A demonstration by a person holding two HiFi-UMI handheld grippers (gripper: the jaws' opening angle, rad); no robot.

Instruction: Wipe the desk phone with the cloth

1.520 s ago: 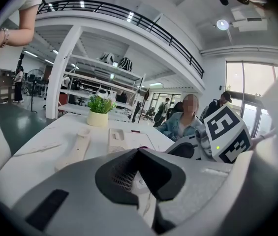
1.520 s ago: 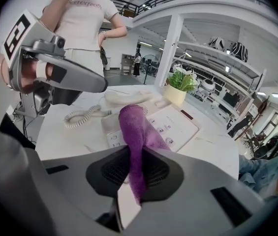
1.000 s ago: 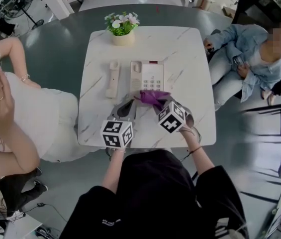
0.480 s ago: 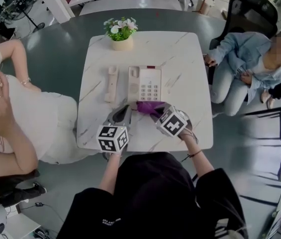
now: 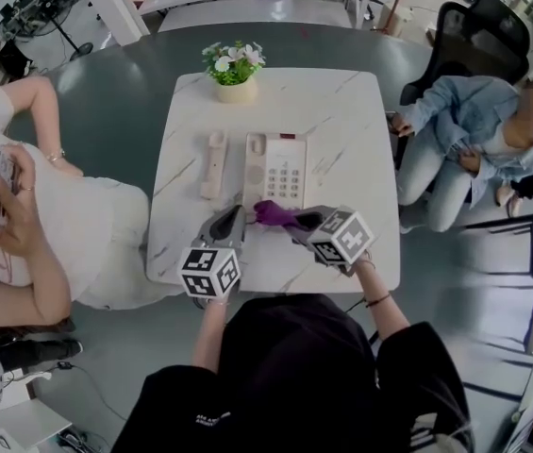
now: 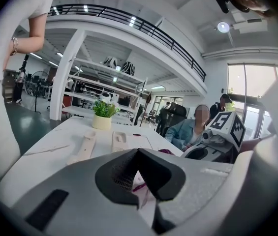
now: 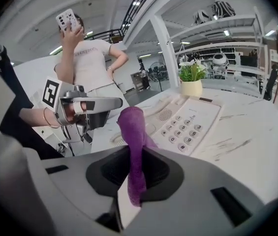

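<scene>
Desk phone (image 5: 275, 170) sat mid-counter (image 5: 341, 111), with its handset (image 5: 213, 163) lying off the cradle just to the left and a potted flower (image 5: 233, 64) behind it. Right hand-held gripper (image 5: 302, 221) was pinching the purple cloth (image 5: 271, 213), bunched up right at the phone's near edge. Left hand-held gripper (image 5: 231, 217) was just beside it, jaws pressed together on nothing. One person in a white top (image 5: 58, 206) stood at the counter's left, and another in a denim jacket (image 5: 474, 121) sat off right.

table (image 5: 351, 140) bare right of phone (image 5: 275, 168); handset (image 5: 213, 163) left, flowerpot (image 5: 234, 85) beyond.
</scene>
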